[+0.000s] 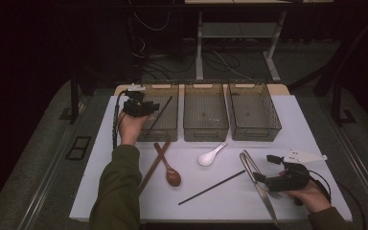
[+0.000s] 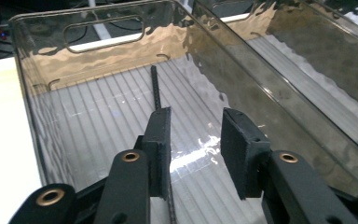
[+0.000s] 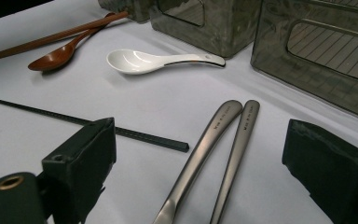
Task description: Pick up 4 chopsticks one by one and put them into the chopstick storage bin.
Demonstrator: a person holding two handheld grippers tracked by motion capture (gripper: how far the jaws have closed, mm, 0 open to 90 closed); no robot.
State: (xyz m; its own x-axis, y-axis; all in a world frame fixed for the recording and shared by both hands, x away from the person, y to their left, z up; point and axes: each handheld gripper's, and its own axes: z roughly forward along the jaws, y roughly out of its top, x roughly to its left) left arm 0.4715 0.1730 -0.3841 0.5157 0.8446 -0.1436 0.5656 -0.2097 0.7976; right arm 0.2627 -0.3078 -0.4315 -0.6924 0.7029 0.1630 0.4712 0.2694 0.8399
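left arm: stretched forward from the bottom of the high view, green sleeve reaching to the wrist, forearm angled slightly to the right.
left hand (image 1: 132,125): bare, wrapped around the gripper body from below.
left gripper (image 1: 149,108): held at the far left of the table, pointing right and forward; jaws parted with a clear gap, pads pressing on nothing.
right hand (image 1: 309,194): low at the near right corner, knuckles up, sleeve edge just showing.
right gripper (image 1: 258,178): lying nearly level, pointing left; jaws spread wide apart.
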